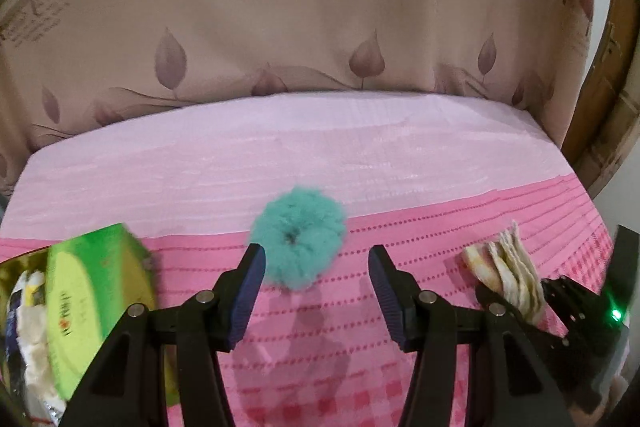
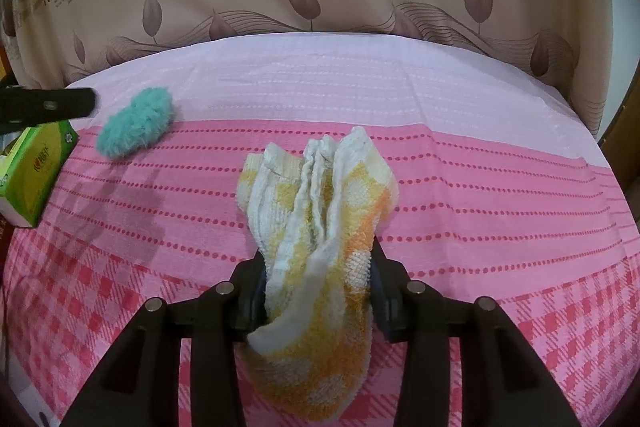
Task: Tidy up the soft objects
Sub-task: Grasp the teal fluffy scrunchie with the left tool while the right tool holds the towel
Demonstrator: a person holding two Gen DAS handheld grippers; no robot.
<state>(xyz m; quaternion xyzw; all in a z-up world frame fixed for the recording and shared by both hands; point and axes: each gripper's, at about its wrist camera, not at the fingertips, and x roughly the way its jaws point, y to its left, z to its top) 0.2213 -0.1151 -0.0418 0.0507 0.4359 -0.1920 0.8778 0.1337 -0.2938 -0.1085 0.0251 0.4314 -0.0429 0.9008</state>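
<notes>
A fluffy teal scrunchie [image 1: 298,243] lies on the pink cloth, just ahead of my left gripper [image 1: 316,261], which is open and empty with its left fingertip next to the scrunchie. The scrunchie also shows in the right wrist view [image 2: 136,127] at far left. My right gripper [image 2: 318,263] is shut on a bunched yellow and white towel [image 2: 320,211] and holds it above the cloth. The towel also shows in the left wrist view [image 1: 508,273] at right, in the right gripper's fingers.
A green box [image 1: 92,303] [image 2: 34,167] stands at the left edge, beside a container of wrapped items [image 1: 24,339]. The pink cloth [image 2: 480,211] covers the table. A leaf-print curtain [image 1: 280,27] hangs behind the far edge.
</notes>
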